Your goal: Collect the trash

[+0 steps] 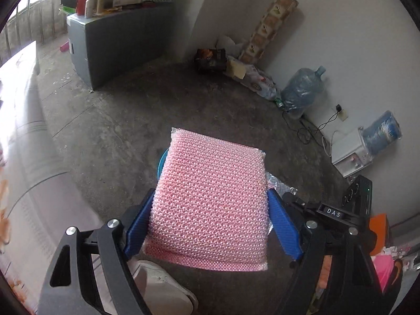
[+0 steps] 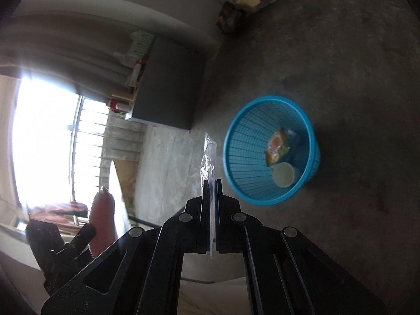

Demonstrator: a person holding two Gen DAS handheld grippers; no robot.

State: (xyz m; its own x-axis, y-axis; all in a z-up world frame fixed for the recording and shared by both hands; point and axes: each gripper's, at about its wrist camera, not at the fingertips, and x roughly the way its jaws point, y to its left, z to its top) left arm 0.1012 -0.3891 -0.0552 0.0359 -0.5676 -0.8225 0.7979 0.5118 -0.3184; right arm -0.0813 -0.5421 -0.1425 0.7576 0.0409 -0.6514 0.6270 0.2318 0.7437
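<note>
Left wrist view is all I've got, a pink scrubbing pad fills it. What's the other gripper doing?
Observer: The right gripper is shut on a thin clear plastic wrapper, pinched edge-on between its fingers.
Operator: I only see a sliver of blue behind the pad. What is it?
Observer: A blue mesh wastebasket standing upright on the concrete floor, to the right of the wrapper in the right wrist view.
Operator: Anything in it?
Observer: Yes: a white paper cup and an orange-yellow snack packet lie at the bottom.
Operator: And my pad?
Observer: The right wrist view also shows the pink scrubbing pad, blurred at lower left, gripped by the left gripper.
</note>
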